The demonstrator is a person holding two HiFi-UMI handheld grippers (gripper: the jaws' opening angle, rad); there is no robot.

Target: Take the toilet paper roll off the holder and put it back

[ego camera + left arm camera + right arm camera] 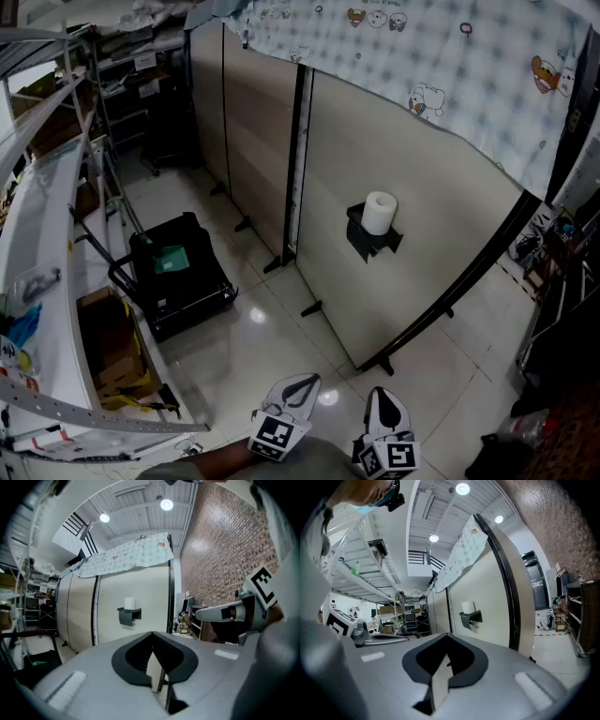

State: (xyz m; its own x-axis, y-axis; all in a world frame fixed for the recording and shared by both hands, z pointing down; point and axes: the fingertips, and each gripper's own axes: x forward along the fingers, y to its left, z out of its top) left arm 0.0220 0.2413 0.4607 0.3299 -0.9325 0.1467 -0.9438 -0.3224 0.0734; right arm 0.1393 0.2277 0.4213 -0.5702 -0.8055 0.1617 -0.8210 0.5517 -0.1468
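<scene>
1. While the person is standing on the tiled floor [281, 328], the left gripper [298, 386] and the right gripper [385, 396] are sitting side by side at the bottom centre of the head view. There are two in all, and each one's jaws are pressing together with nothing between them.
2. Higher up, at centre right, one beige partition panel [450, 187] is standing on black feet, well apart from both grippers.
3. On that panel, one dark holder [373, 242] is carrying one white toilet paper roll [379, 212], which is appearing to stand upright on it.
4. I am judging the roll to be light, soft and easily crushed, with an outer sheet likely to unwind. Pinching gently across its sides, or over the wall at the core, is looking safest.
5. At upper right, one patterned cloth [441, 66] is draping over the panel's top.
</scene>
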